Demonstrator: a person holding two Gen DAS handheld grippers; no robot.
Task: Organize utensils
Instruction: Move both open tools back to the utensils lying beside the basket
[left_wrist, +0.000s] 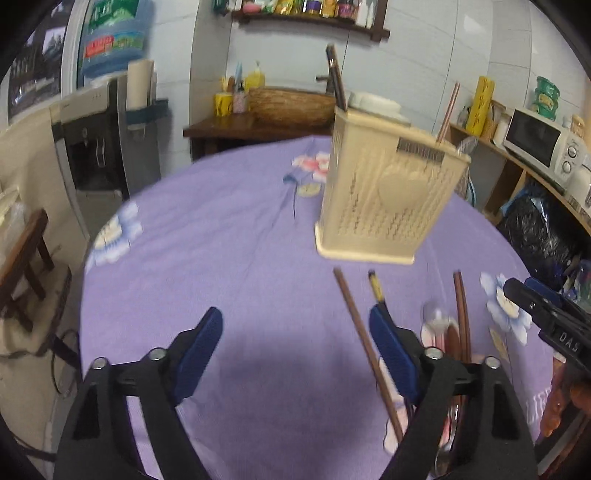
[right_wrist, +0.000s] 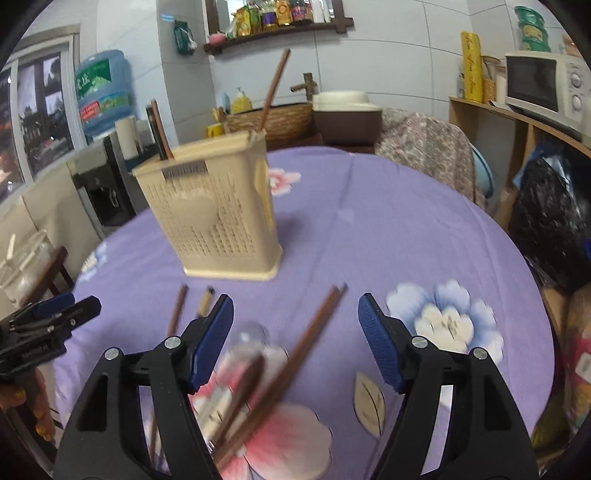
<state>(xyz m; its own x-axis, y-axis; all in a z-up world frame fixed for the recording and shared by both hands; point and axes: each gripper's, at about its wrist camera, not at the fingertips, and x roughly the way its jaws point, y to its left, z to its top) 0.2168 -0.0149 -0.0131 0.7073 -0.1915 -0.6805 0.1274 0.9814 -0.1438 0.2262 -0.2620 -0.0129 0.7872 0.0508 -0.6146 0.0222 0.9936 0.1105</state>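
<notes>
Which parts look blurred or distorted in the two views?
Left wrist view: the beige holder is motion-smeared and the room edges curve from the fisheye. Right wrist view: the utensils lying between the open gripper's fingers are smeared worst.

The only clear lettering is "DAS", white on a small black plate on the body of the right gripper (left_wrist: 517, 291), seen at the far right of the left gripper's view. The water bottle (right_wrist: 103, 88) far off to the upper left carries a green and red label, too blurred to read.
</notes>
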